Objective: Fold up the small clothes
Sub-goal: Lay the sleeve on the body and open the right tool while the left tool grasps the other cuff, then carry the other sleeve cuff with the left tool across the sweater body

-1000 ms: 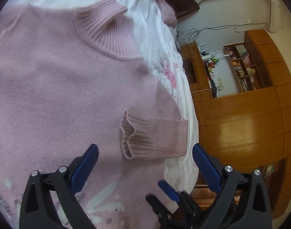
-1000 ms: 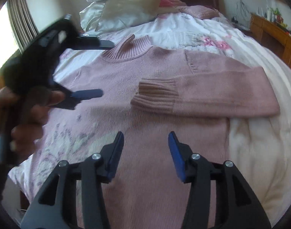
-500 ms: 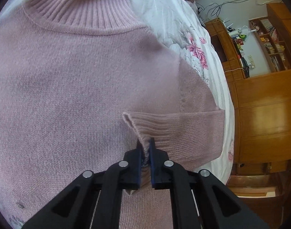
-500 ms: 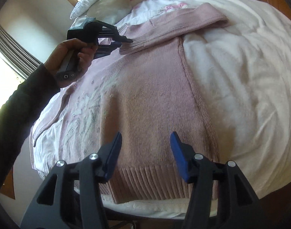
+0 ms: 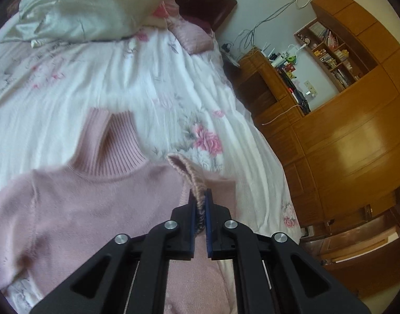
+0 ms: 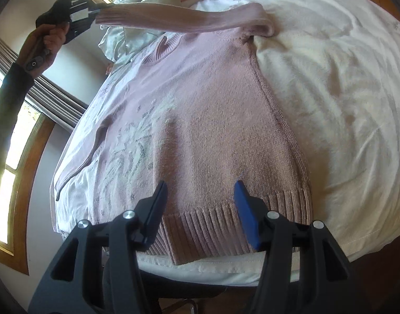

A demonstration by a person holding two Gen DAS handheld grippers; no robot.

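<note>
Surroundings: floral bedspread (image 5: 152, 83) with a silver pillow (image 5: 76, 7) at 11 o'clock, wooden cabinets (image 5: 344, 141) at 3 o'clock, a window (image 6: 14, 141) at 9 o'clock in the right view. Nothing lies across the garment.

Pink sweater (image 6: 200, 120): flat on the bed, ribbed hem at 6 o'clock, pale pattern on its front; one sleeve (image 6: 179, 21) raised clear of the body.

Left gripper (image 5: 200, 204): pressed together, pinching the sleeve cuff (image 5: 192, 178). Right gripper (image 6: 200, 196): spread wide above the hem, holding nothing.
</note>
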